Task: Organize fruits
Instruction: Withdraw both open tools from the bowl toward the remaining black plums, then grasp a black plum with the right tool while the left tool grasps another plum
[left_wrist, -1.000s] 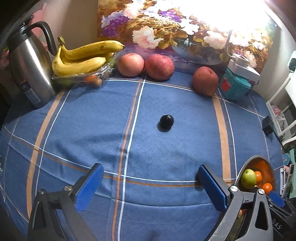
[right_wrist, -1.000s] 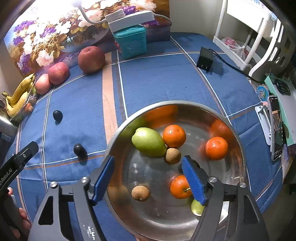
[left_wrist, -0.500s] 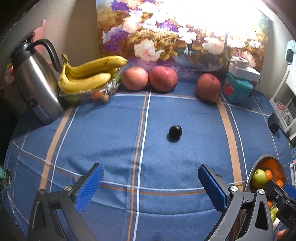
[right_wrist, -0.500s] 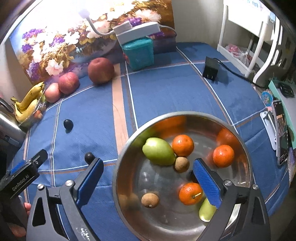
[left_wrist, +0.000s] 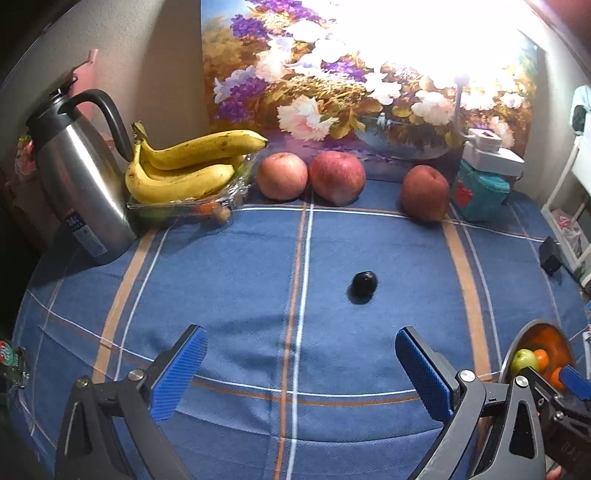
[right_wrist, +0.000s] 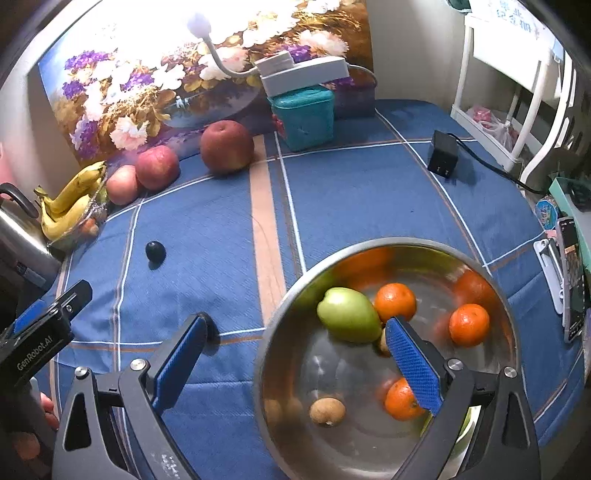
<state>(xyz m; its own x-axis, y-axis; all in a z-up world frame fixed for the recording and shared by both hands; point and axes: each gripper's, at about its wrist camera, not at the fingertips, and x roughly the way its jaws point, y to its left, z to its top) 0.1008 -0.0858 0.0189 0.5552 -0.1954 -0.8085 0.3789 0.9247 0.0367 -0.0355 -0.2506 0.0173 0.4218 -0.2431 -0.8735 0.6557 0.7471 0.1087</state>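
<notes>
Now | L tool (left_wrist: 297, 373) wide, empty, above cloth | R tool (right_wrist: 295, 356) just opened wide, empty, straddling bowl (right_wrist: 280, 314) rim

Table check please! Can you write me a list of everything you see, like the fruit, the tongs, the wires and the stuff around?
Surface: blue striped cloth, smooth.
Job's things: steel bowl holding oranges, green fruit, kiwis; three apples and bananas by the painting; dark plum alone mid-cloth, another partly behind the right tongs' finger.
Clutter: kettle, teal box, phone.
Grippers: left tongs open, empty; right tongs open, just widened, empty, straddling the bowl's rim.
Cables: black adapter with cord.
Surroundings: white rack.
</notes>
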